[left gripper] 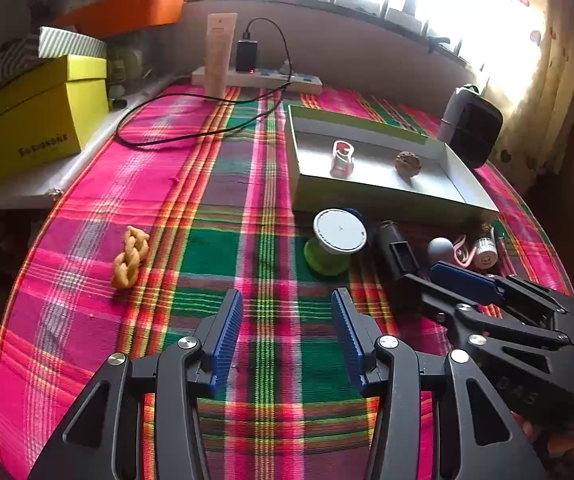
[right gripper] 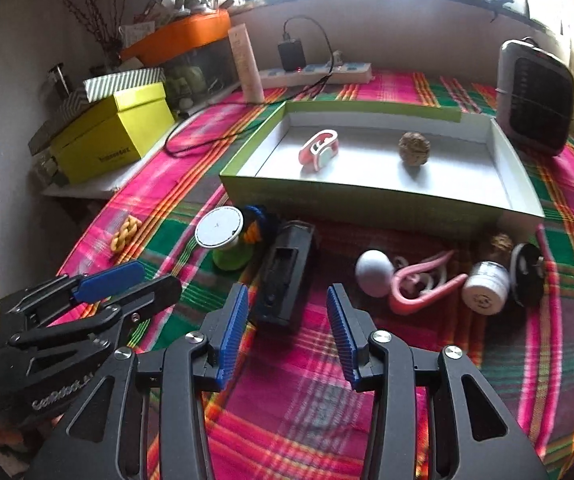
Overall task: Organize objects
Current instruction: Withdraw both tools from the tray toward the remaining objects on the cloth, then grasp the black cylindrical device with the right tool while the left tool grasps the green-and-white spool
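**Both grippers empty, sorting only just started**

Left gripper [left gripper: 287, 336] and right gripper [right gripper: 283, 332] both hang with jaws apart, nothing between the pads, just plaid table [left gripper: 87, 208] below, so I'd guess they're lining up picks. Loose stuff sits mid-frame: green spool [right gripper: 227, 240], black case [right gripper: 285, 276], white ball [right gripper: 375, 272]. The tray [right gripper: 367, 196] behind them, upper centre, already holds a pink clip [right gripper: 319, 150] and a walnut [right gripper: 414, 149], so it looks like the drop-off spot.
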Demonstrator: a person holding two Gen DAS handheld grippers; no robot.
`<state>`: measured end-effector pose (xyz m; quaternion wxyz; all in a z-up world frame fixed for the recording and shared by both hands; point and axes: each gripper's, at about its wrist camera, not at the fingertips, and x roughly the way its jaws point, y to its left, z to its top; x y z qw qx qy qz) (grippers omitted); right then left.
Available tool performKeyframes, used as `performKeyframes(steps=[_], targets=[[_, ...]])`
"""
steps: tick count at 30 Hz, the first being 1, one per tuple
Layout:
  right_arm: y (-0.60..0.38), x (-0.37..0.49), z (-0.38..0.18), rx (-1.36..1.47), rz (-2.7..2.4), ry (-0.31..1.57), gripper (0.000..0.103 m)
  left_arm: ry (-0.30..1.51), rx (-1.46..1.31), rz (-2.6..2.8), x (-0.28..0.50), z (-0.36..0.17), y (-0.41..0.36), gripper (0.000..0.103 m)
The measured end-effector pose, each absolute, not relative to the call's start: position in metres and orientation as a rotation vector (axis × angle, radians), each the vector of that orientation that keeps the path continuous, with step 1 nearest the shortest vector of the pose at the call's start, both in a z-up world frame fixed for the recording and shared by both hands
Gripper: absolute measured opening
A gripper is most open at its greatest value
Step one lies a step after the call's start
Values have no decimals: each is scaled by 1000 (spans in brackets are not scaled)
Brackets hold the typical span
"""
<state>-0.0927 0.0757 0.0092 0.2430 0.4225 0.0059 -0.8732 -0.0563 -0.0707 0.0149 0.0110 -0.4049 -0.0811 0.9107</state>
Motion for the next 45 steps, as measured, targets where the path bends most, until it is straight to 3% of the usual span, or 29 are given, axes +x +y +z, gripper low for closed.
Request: performKeyframes(steps=[13,20,24,45], targets=[[60,-103,3,1189,-2450,186,47,-277,-1253,2812,-63,12,-80,45],[64,-103,3,1187,-2445,159,47,-267,-1256,2786,-70,12,-76,45],[64,-102,4,1187,-2452,163,30,-250,-1252,2778,-74,13,-73,45],[85,-90,5,1191,-2439,117,29,-200,-1246,2725,-99,14,-52,45]])
